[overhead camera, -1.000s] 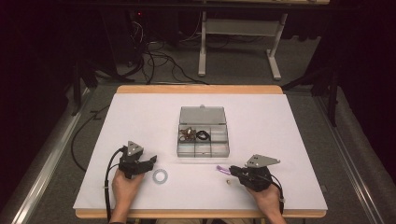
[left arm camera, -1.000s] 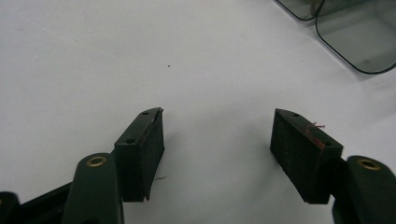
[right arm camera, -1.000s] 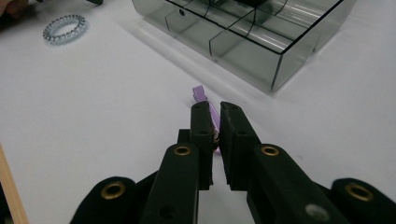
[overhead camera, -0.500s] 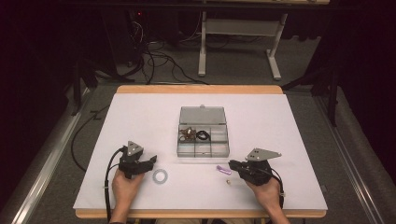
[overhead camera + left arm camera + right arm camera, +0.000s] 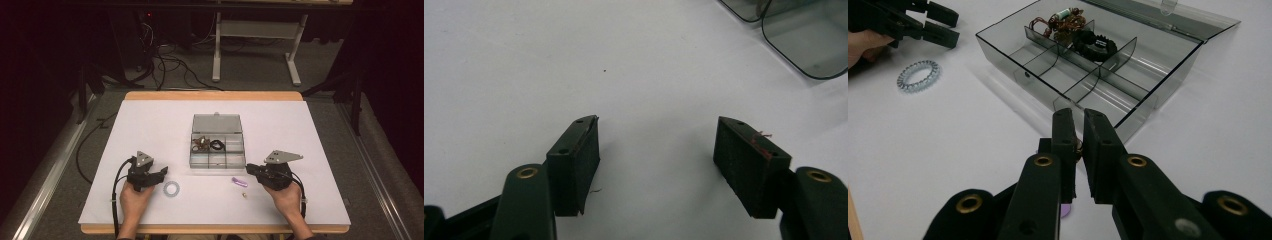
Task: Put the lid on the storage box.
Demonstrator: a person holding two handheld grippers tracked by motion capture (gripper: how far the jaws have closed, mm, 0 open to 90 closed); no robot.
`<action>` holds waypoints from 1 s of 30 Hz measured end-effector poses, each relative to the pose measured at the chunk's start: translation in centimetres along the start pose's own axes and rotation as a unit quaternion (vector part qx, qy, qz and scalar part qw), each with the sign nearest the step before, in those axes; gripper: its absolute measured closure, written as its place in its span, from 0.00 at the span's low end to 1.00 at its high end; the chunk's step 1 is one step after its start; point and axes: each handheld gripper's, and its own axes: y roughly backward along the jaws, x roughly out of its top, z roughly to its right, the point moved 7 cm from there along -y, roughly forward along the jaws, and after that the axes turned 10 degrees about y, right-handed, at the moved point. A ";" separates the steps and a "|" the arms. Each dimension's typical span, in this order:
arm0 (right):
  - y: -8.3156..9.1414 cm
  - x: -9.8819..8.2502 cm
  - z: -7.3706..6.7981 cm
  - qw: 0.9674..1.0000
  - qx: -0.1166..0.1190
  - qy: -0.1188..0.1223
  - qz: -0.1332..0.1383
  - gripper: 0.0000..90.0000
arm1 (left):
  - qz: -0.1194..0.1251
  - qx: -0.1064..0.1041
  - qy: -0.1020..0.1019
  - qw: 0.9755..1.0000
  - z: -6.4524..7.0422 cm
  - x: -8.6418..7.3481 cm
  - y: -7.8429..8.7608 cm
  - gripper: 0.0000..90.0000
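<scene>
Compartment box lies open mid-table; coiled hair tie beside left gripper, jaws wide. Right gripper jaws nearly closed, nothing visibly held.

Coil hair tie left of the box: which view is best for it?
The right gripper view: the coil hair tie shows large, loops distinct, lying flat on the table beside the left gripper. The high view shows it as a small pale ring just right of that gripper. The left gripper view looks past it at bare table.
</scene>
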 end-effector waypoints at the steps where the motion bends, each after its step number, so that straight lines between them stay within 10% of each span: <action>1: 0.0 0.2 0.1 1.000 0.001 -0.002 0.000 0.95 | 0.000 0.000 0.000 1.000 0.0 0.0 0.0 0.39; 30: -2.4 3.5 2.8 1.000 -0.008 -0.014 -0.016 0.95 | 0.000 0.000 0.000 1.000 0.0 0.0 0.0 0.39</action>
